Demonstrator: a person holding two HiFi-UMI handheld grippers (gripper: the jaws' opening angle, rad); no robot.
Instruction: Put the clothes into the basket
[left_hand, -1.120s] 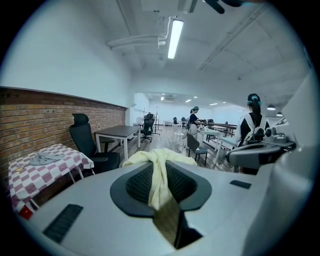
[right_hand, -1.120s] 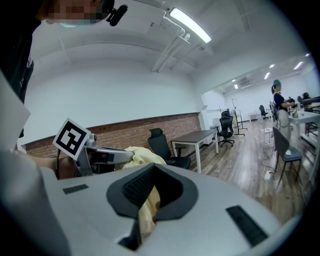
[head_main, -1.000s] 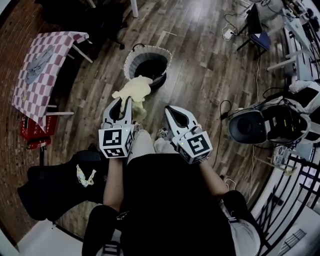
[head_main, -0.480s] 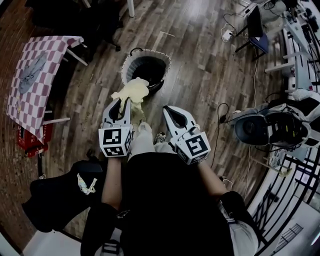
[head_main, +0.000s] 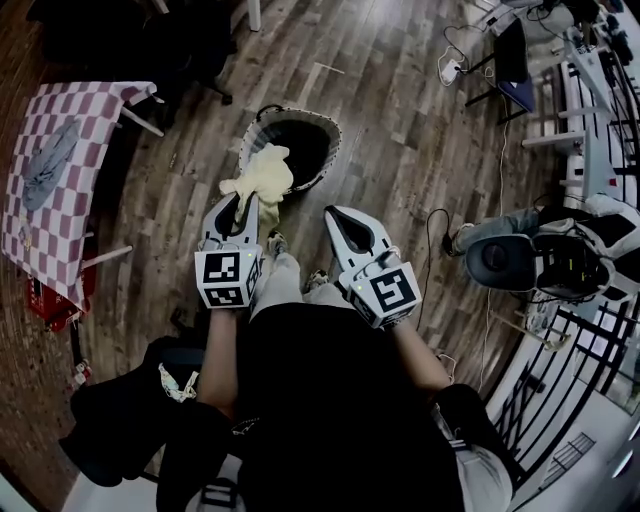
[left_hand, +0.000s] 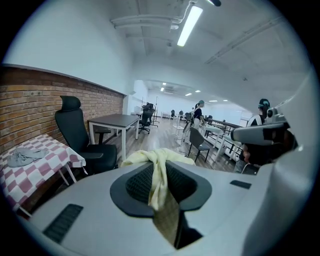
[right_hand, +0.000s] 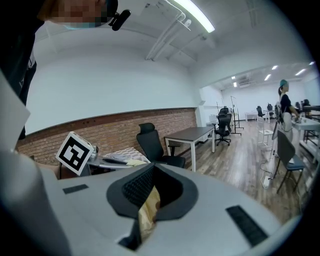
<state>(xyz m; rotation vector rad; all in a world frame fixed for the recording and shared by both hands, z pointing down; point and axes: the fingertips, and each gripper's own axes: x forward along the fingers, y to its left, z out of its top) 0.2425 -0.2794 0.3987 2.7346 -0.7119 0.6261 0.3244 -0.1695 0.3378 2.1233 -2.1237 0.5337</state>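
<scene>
The floor (head_main: 400, 150) is looking like varnished wood planks, kinda glossy, catching the light. The yellow garment (head_main: 262, 172) is hanging soft and crumpled, plain matt cloth. The left hand-held gripper (head_main: 243, 203) and right hand-held gripper (head_main: 336, 214) are showing smooth matt grey plastic shells with black ribbed pads (left_hand: 140, 182). The checked tablecloth (head_main: 40, 230) is looking like thin cloth; the brick wall (left_hand: 30, 95) is looking rough.

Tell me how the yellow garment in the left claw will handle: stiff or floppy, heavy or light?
Probably floppy: the yellow garment droops in loose folds over the left claw. Likely light, since one pinched fold carries it. It should slump into the basket, not roll.
</scene>
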